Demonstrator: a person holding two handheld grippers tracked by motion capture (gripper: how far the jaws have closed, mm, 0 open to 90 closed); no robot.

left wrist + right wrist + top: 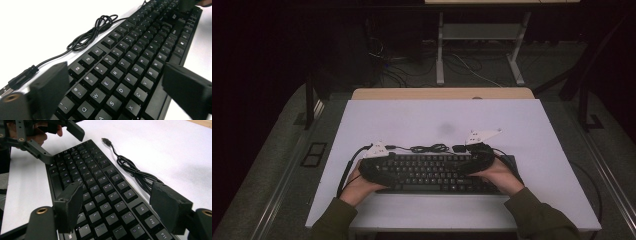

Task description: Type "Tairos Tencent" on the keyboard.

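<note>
Right, black keyboard lies flat at the white table's near edge, cable coiled behind it. Left gripper and right gripper both spread wide, straddling its ends, clamping nothing.

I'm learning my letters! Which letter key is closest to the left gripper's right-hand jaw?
The V key on the keyboard; C and B sit farther from that jaw.
</note>
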